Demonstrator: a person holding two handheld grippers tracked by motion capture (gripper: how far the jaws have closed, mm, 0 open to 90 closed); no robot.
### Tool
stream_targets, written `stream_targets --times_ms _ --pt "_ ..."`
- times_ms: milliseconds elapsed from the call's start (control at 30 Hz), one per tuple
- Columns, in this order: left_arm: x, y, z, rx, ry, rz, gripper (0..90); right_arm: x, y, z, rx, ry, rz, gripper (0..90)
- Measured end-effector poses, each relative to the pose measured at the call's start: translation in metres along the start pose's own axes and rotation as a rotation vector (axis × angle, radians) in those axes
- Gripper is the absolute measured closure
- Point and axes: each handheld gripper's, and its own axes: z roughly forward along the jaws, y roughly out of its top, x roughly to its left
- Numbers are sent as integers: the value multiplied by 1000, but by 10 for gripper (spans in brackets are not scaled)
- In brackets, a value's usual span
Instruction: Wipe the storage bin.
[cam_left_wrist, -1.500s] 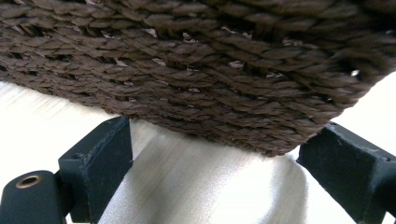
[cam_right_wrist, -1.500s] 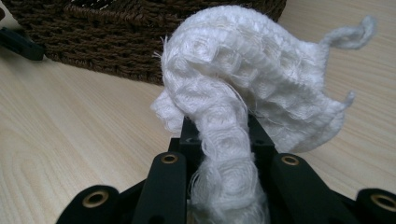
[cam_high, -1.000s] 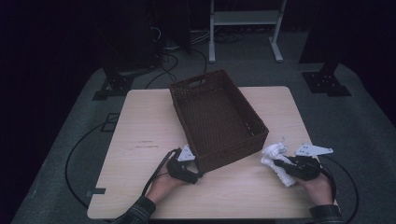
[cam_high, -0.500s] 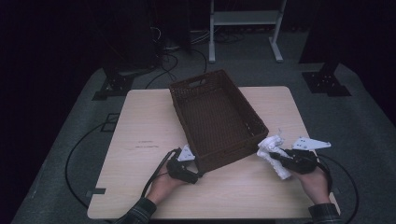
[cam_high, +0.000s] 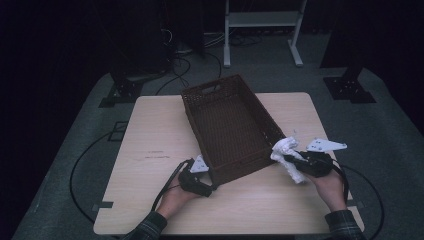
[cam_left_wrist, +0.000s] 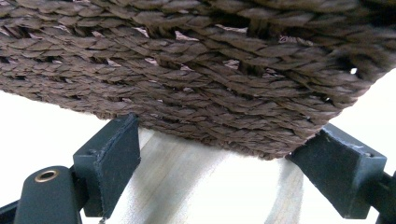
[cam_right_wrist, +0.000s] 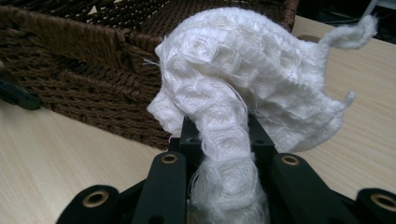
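A dark brown woven basket (cam_high: 230, 125) stands askew on the light wooden table (cam_high: 155, 130), with nothing in it. My left gripper (cam_high: 212, 182) is at its near corner. In the left gripper view the wide-set jaws flank that rounded corner (cam_left_wrist: 196, 70), and the left gripper (cam_left_wrist: 217, 140) touches the weave with both tips. My right gripper (cam_high: 291, 160) is shut on a crumpled white cloth (cam_high: 284, 147), lifted just beside the basket's near right wall. The cloth (cam_right_wrist: 243, 84) bulges above the right gripper (cam_right_wrist: 222, 137), with the basket wall (cam_right_wrist: 70, 60) behind it.
A white metal frame (cam_high: 260, 20) stands on the floor beyond the table. Black stand bases (cam_high: 122, 92) (cam_high: 350, 87) and cables (cam_high: 190, 55) lie around it. Bare tabletop lies left of the basket and along the near edge.
My right gripper has risen off the table with the white cloth and moved left toward the basket's wall. The left gripper and the basket have stayed still.
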Motion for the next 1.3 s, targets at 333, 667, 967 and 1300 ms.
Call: stream_targets --times_ms 333,667,967,1300 --pt "0 0 0 0 1 2 147 -6 -9 11 42 2 19 738" --pt "0 0 0 2 0 3 147 -10 -17 18 71 -1 32 738" --pt "0 0 0 3 0 4 147 -11 -24 28 122 -2 30 737" --pt "0 0 0 3 0 3 147 -11 -34 40 195 5 34 738"
